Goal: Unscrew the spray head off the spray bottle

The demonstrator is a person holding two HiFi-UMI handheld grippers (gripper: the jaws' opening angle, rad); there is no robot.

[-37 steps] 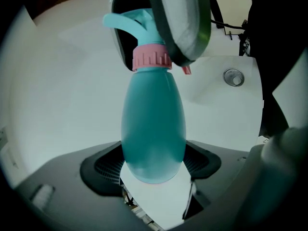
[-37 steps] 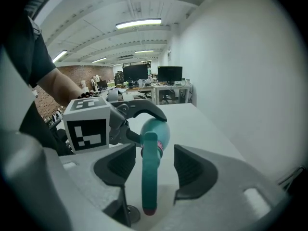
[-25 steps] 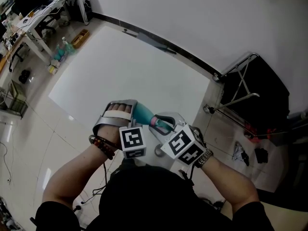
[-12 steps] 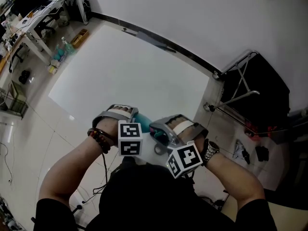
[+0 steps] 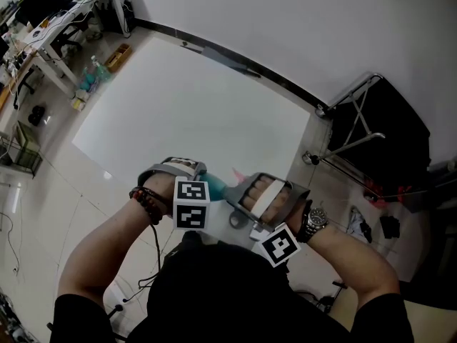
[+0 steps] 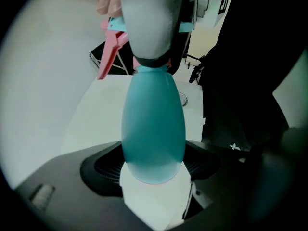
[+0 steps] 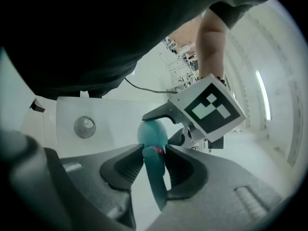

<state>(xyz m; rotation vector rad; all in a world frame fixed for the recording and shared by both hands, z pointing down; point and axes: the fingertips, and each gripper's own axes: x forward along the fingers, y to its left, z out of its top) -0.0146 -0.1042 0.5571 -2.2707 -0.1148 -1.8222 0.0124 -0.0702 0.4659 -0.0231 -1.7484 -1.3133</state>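
Observation:
A teal spray bottle point(image 5: 214, 185) is held in the air between both grippers, over the near edge of the white table point(image 5: 178, 98). My left gripper point(image 5: 205, 182) is shut on the bottle's round body point(image 6: 153, 129), which fills the space between its pads. My right gripper point(image 5: 241, 193) is shut on the spray head point(image 7: 155, 177), a teal piece pinched between its pads. The pink trigger point(image 6: 108, 52) sticks out to one side of the head, and it also shows above the grippers as the pink trigger point(image 5: 236, 174). The neck is hidden by the right gripper.
A round metal grommet point(image 7: 85, 127) sits in the table near the person's body. A black folding rack point(image 5: 385, 134) stands on the floor to the right. Desks with clutter point(image 5: 64, 13) stand far to the upper left.
The right gripper has rolled around the spray head: its marker cube swung from the top down to the lower right. The left gripper kept its hold on the bottle and barely moved.

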